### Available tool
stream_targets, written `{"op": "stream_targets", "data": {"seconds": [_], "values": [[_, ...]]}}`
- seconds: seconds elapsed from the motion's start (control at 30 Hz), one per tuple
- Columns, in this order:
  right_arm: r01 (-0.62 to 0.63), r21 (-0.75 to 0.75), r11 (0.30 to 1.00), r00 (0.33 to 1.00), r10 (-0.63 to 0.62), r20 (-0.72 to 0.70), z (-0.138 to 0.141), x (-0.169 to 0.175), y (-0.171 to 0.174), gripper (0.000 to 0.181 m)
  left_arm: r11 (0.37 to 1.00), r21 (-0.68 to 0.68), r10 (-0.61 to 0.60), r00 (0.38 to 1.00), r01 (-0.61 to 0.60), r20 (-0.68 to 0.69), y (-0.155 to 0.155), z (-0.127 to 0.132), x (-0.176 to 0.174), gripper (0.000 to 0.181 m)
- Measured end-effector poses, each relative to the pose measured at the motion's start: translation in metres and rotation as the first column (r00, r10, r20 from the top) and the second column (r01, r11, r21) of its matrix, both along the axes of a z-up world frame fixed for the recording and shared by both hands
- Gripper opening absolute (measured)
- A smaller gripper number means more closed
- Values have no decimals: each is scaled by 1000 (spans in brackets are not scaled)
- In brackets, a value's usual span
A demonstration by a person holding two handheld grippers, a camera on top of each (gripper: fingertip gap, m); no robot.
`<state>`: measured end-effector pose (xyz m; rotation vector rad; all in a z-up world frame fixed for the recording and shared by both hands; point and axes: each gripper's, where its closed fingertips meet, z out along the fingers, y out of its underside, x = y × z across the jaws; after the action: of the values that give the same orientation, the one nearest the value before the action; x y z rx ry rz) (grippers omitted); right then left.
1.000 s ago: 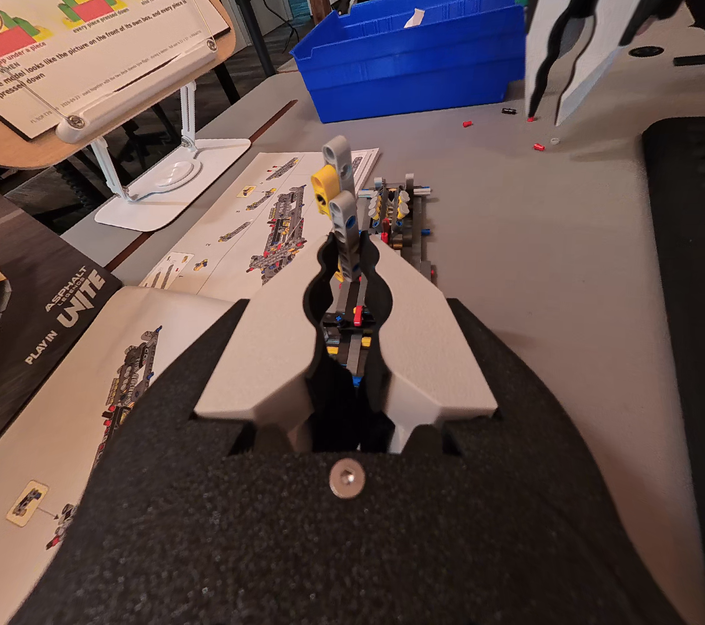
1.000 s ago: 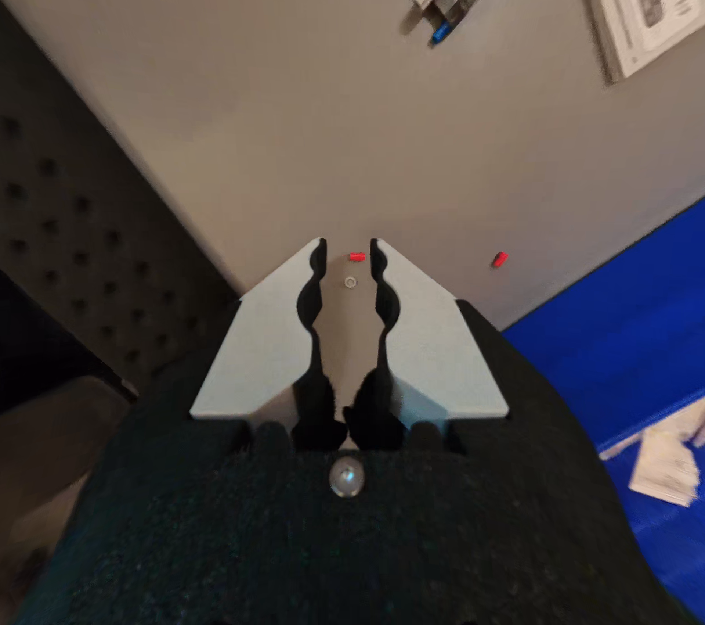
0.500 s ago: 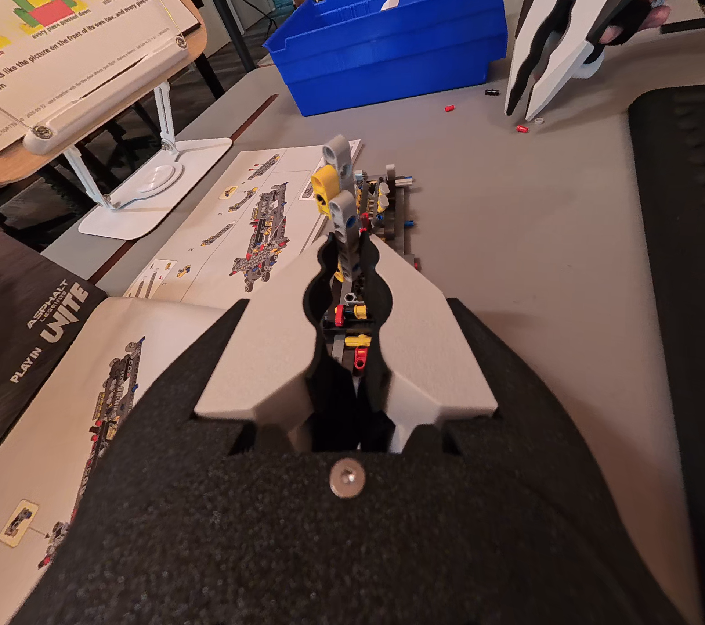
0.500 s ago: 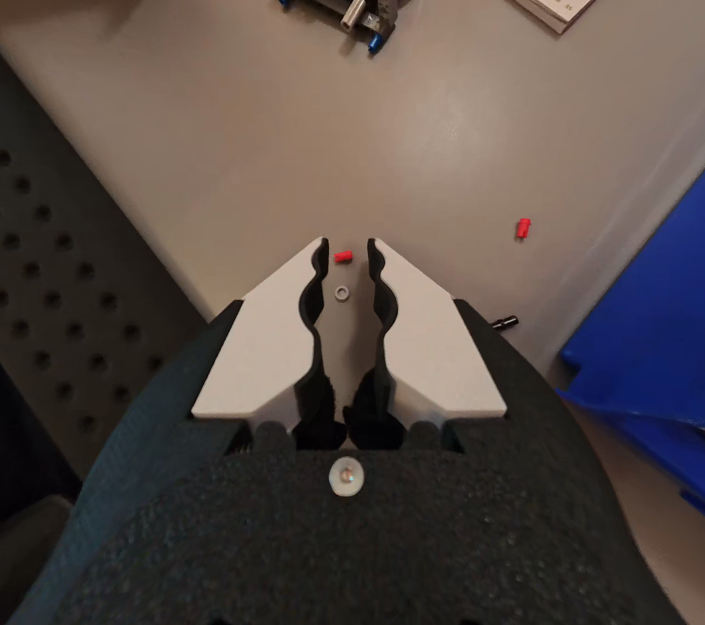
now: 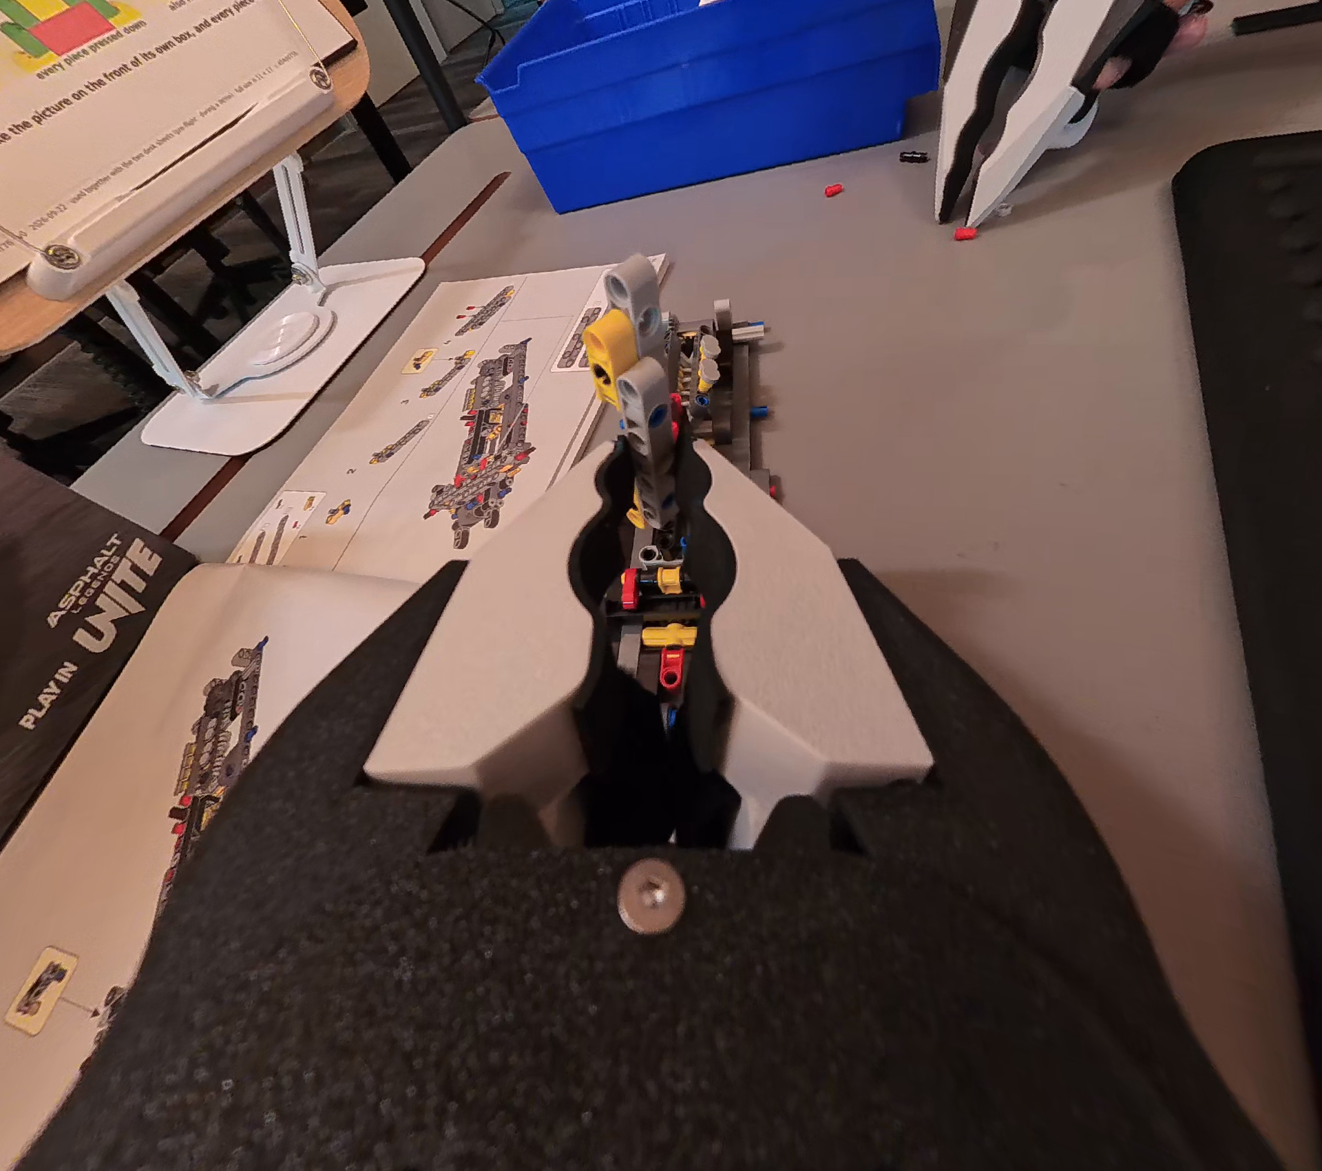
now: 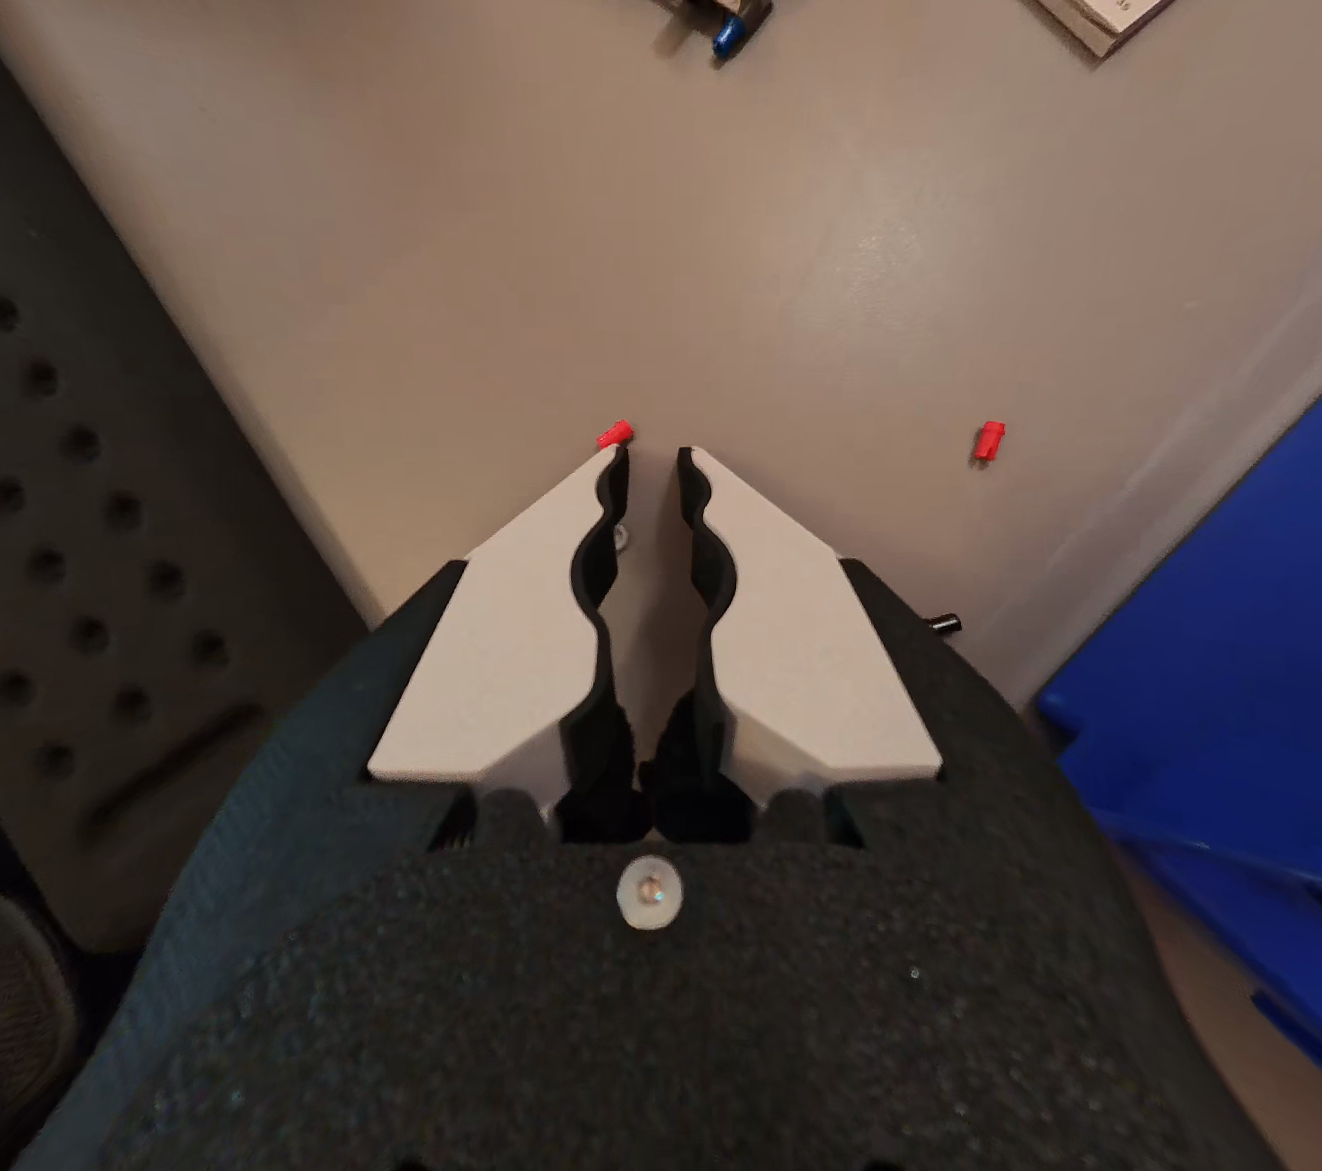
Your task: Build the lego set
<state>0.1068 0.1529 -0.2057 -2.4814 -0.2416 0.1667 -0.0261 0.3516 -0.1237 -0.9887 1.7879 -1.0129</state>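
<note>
My left gripper [image 5: 651, 457] is shut on an upright grey beam [image 5: 646, 414] of the long, partly built lego model [image 5: 722, 378], which lies on the grey table [image 5: 966, 493]. A yellow piece [image 5: 609, 350] sits behind the beam. My right gripper [image 6: 652, 453] is slightly open and empty, tips down at the table. A red pin [image 6: 615, 434] lies just past its left fingertip. A small grey ring [image 6: 621, 537] shows between its fingers. In the left wrist view the right gripper [image 5: 962, 217] stands far right over that red pin [image 5: 966, 234].
A blue bin [image 5: 715, 85] stands at the back of the table, also at the right wrist view's right [image 6: 1216, 672]. A second red pin [image 6: 989, 440] and a black pin [image 6: 943, 623] lie loose. Instruction booklets [image 5: 458, 393] lie left. A black perforated mat [image 6: 107, 493] borders the table. My hands' fingertips stand some 25 centimeters from each other.
My right gripper has come down to the table and its jaws have narrowed. The red pin that lay between its tips now lies just outside the left tip. My left gripper still holds the beam.
</note>
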Motion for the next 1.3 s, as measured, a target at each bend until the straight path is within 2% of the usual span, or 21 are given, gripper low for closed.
{"op": "stream_targets", "data": {"seconds": [0.2, 0.57, 0.7, 0.77, 0.8, 0.9, 0.97, 1.0, 1.07, 1.13, 1.17, 1.2, 1.23, 1.3], "values": [[-17, 4, 1000, 1000, 17, -18, 0, -12, 5, 13, 1000, 4, -9, 1000, 9, -10, -3, -3, 0, 9], [-40, 19, 999, 995, 38, 88, -1, -20, 20, 9, 1000, 8, -8, 1000, 8, -4, -2, -1, 0, 8], [-57, 86, 995, 977, 38, 209, 7, -19, 29, 8, 1000, 10, -11, 1000, 11, -4, -2, -1, 0, 8], [-98, 125, 987, 922, 43, 385, 13, -15, 36, 9, 1000, 13, -13, 1000, 13, -5, -3, -2, 0, 9], [-121, 125, 985, 865, 43, 500, 15, -9, 39, 9, 1000, 14, -14, 1000, 14, -5, -3, -2, 0, 8], [-144, 58, 988, 621, 44, 783, 23, 15, 44, 9, 1000, 19, -13, 1000, 13, -7, -3, -3, 0, 8], [-169, 20, 985, 502, 69, 862, 25, 23, 48, 9, 1000, 25, -13, 1000, 13, -6, -3, -3, 0, 8], [-185, 6, 983, 467, 83, 880, 24, 26, 49, 9, 1000, 26, -14, 1000, 14, -6, -3, -3, 0, 8], [-201, -48, 978, 422, 130, 897, 16, 31, 48, 9, 1000, 23, -17, 1000, 17, -7, -4, -3, -1, 9], [-262, -2, 965, 387, 107, 916, 27, 21, 57, 9, 1000, -2, -28, 999, 28, -16, -6, -3, -1, 9], [-299, 56, 953, 403, 73, 912, 40, 7, 66, 9, 998, -44, -39, 999, 38, -21, -9, -2, -1, 9], [-338, 143, 930, 449, 26, 893, 58, -14, 76, 9, 992, -114, -59, 998, 55, -29, -12, 0, -2, 9], [-370, 251, 895, 526, -21, 850, 76, -39, 88, 9, 974, -209, -94, 995, 84, -40, -17, 3, -3, 9], [-361, 436, 824, 711, -59, 700, 105, -87, 107, 9, 899, -413, -193, 979, 149, -67, -29, 9, -8, 9]]}}
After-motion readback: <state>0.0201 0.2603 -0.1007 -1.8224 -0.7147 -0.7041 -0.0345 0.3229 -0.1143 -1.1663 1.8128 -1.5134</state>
